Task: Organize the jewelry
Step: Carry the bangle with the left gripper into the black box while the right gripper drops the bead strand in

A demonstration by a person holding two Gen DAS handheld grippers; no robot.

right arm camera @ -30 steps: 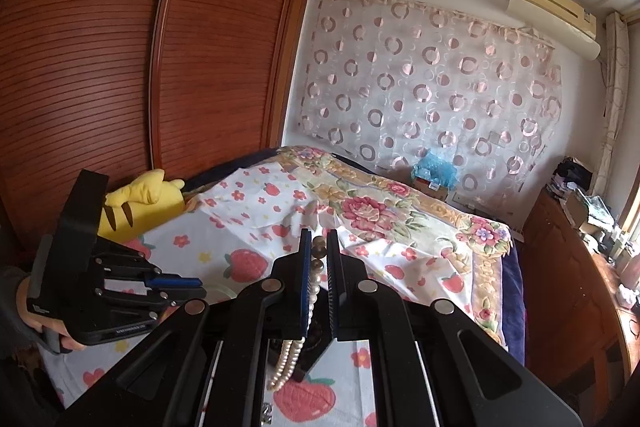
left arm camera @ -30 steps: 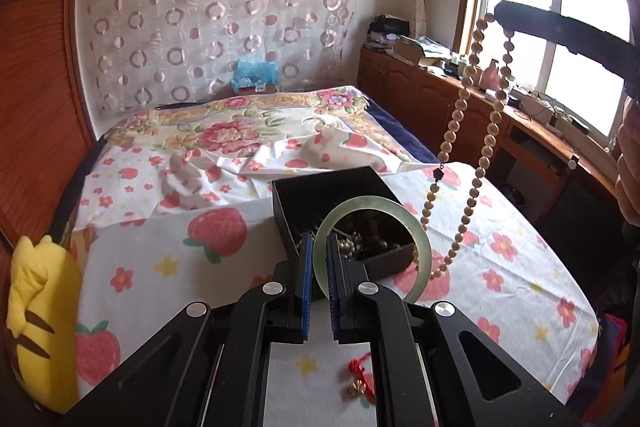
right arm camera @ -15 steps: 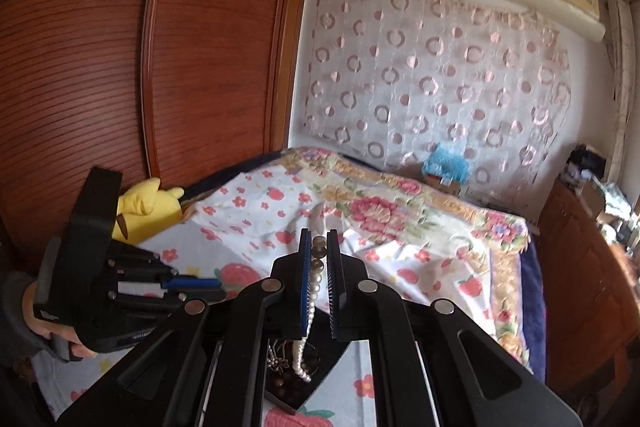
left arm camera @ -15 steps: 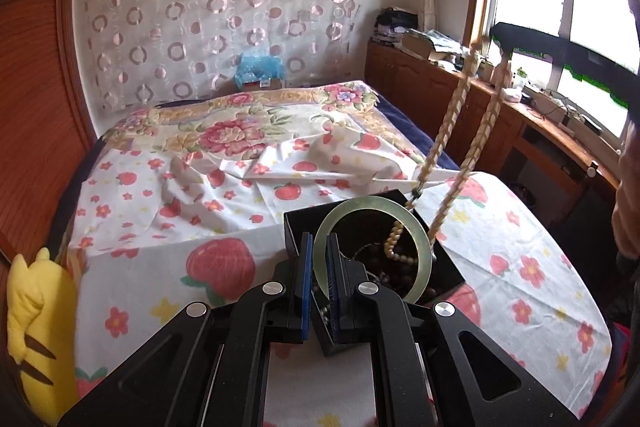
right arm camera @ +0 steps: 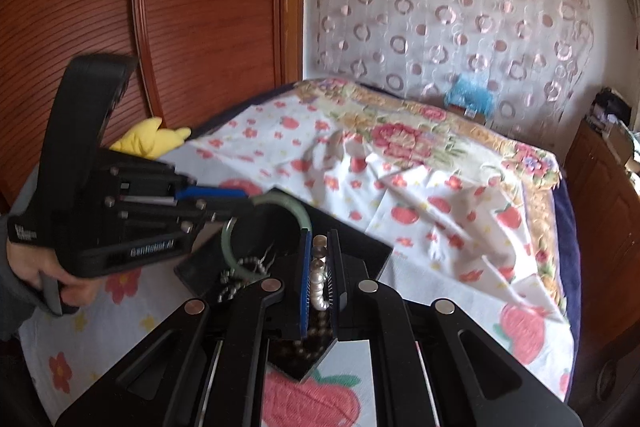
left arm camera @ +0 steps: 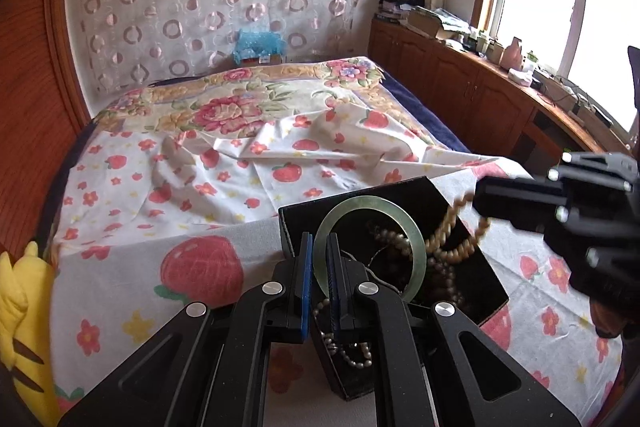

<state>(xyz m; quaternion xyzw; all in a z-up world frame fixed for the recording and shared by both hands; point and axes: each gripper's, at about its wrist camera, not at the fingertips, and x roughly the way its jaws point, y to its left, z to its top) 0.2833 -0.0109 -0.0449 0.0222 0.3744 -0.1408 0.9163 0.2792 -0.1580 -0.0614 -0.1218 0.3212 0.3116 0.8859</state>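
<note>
A black jewelry box (left arm camera: 486,291) lies open on the bed and also shows in the right wrist view (right arm camera: 360,247). My left gripper (left arm camera: 319,277) is shut on a pale green jade bangle (left arm camera: 370,206), held upright over the box; the bangle shows in the right wrist view (right arm camera: 296,209). My right gripper (right arm camera: 320,281) is shut on a beaded necklace (right arm camera: 319,277). Its beads (left arm camera: 456,251) hang blurred down into the box, where several other bead strings lie. The right gripper's body (left arm camera: 560,203) sits low beside the box.
The bed is covered with a strawberry-print sheet (left arm camera: 200,187). A yellow plush toy (left arm camera: 20,307) lies at its left edge. A wooden wardrobe (right arm camera: 180,27) stands to the left, and cabinets (left arm camera: 460,83) run under the window to the right.
My right gripper has come down from high above to just beside the box, lowering the necklace into it. My left gripper has moved forward over the box with the bangle.
</note>
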